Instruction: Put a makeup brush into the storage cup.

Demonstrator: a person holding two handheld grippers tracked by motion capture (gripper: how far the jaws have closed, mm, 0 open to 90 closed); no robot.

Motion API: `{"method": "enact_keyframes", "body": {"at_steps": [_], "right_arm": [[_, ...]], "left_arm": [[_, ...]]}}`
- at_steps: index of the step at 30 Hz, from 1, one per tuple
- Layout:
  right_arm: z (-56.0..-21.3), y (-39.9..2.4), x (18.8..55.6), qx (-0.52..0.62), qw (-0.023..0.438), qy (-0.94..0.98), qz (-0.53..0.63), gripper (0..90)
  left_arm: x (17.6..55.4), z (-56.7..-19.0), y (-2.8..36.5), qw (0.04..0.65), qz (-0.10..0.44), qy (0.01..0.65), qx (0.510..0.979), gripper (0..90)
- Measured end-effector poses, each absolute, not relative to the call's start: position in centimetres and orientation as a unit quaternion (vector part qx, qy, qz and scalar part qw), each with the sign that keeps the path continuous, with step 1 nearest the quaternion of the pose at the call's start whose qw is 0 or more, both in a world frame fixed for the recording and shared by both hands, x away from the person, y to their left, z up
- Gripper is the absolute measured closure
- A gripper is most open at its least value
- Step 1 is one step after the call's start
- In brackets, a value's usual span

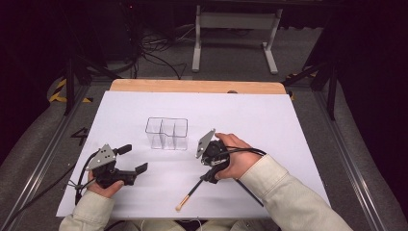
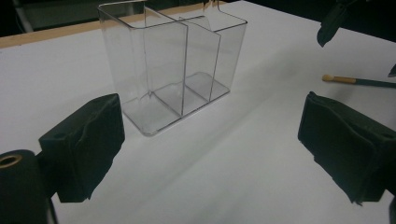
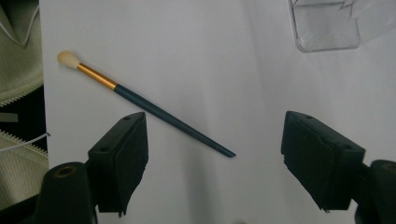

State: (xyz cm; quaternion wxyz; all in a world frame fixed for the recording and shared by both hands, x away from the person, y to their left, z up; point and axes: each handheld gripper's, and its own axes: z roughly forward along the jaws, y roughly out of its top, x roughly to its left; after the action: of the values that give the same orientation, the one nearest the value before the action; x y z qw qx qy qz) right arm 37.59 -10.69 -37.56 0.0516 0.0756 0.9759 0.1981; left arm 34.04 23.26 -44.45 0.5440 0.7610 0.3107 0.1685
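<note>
While both hands work over it, the white-topped bench (image 1: 269,120) with a wooden far edge carries just two loose things, well apart from each other.

Largest on it: a clear plastic organiser box with three upright compartments (image 1: 166,133), standing upright near the middle of the bench. All three compartments look empty through the walls in the left gripper view (image 2: 173,70).

Left hand-held gripper (image 1: 134,159): rests near the front left of the bench, pointed toward the box. Jaws stand wide apart with nothing between them (image 2: 210,140). It looks idle.

Right hand-held gripper (image 1: 208,178): held front and right of the box, angled down over the brush. Jaws spread wide, pads touching nothing (image 3: 215,158). In its own view the handle end of the brush lies on the bench between the two pads, slantwise, not yet pinched.

Smallest: a slim make-up brush with a dark teal handle, gold ferrule and pale round tip (image 3: 149,106). It lies flat on the bench, near the front edge, tip toward the person (image 1: 190,195), handle end under the right hand-held gripper. It also shows at the right edge of the left gripper view (image 2: 355,80).

Progress, as judged: early. Nothing is in the box, and the brush is not lifted or gripped. The reach looks nearly made; left to do is closing on the handle, lifting, carrying to the box and dropping the brush upright into a compartment.
</note>
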Motion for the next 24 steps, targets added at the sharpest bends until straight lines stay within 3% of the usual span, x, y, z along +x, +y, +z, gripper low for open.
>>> {"method": "enact_keyframes", "body": {"at_steps": [24], "right_arm": [[-40.4, -8.7, 38.3, 0.041, 0.015, 0.989, 0.141, 28.0]], "left_arm": [[33.5, -44.5, 23.8, 0.540, 0.168, 0.321, 0.760, 7.6]]}}
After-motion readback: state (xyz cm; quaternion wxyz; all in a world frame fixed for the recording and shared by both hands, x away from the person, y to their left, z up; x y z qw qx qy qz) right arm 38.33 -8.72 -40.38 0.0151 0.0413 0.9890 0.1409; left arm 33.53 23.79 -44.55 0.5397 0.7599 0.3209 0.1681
